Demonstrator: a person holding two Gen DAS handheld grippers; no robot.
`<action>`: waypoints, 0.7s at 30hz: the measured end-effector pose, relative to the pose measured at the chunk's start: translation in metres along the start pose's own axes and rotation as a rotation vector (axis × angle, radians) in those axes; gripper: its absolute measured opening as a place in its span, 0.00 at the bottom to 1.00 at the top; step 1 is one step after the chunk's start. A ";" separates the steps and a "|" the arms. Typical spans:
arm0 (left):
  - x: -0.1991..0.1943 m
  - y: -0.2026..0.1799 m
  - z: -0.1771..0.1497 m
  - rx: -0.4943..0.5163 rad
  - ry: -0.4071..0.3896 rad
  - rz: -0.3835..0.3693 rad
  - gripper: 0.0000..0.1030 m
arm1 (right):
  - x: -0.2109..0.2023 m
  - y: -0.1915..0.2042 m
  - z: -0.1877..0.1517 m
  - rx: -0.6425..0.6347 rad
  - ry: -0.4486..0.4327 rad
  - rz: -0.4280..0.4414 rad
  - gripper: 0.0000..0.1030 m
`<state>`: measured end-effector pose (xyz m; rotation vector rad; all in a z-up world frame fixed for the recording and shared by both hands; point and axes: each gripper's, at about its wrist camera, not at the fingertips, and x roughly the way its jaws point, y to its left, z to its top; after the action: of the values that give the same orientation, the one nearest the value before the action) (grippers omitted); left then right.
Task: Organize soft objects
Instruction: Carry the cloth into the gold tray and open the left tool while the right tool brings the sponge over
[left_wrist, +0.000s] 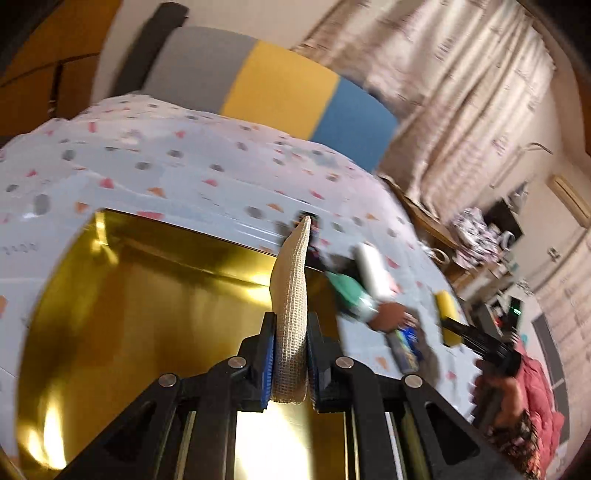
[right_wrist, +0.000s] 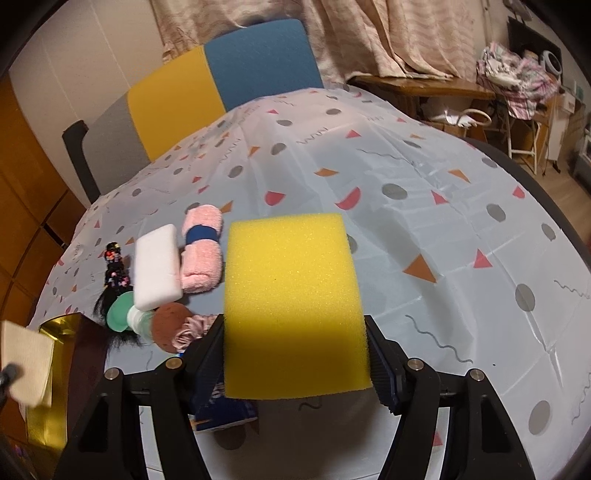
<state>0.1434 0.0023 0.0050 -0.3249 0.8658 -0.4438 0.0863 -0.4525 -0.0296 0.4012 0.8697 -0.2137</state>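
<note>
My left gripper (left_wrist: 291, 325) is shut on a beige waffle-weave cloth (left_wrist: 291, 266), which sticks up between its blue pads above an open gold box (left_wrist: 147, 295). My right gripper (right_wrist: 294, 332) is shut on a yellow sponge (right_wrist: 291, 288) and holds it over the patterned tablecloth (right_wrist: 424, 229). On the table to its left lie a white foam block (right_wrist: 157, 267), a pink rolled towel with a blue band (right_wrist: 203, 251), a brown round pad (right_wrist: 170, 326) and a pink scrunchie (right_wrist: 194, 326). The beige cloth (right_wrist: 26, 365) shows blurred at the far left, over the gold box (right_wrist: 55, 373).
A black hairpiece with beads (right_wrist: 112, 273), a green-and-clear item (right_wrist: 127, 314) and a blue packet (right_wrist: 221, 406) lie beside the soft things. A grey, yellow and blue chair (right_wrist: 207, 81) stands behind the table. Curtains and a cluttered wooden side table (right_wrist: 424, 88) are at the right.
</note>
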 end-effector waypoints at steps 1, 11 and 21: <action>0.001 0.008 0.003 -0.006 -0.001 0.025 0.13 | -0.001 0.003 -0.001 -0.008 -0.007 0.003 0.67; 0.023 0.082 0.021 -0.078 0.109 0.172 0.29 | -0.026 0.056 -0.033 -0.076 -0.102 0.113 0.67; 0.011 0.087 0.033 0.006 0.017 0.287 0.60 | -0.058 0.145 -0.063 -0.231 -0.120 0.242 0.67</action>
<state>0.1967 0.0752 -0.0208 -0.1877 0.9112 -0.1831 0.0553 -0.2935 0.0159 0.2711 0.7112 0.0856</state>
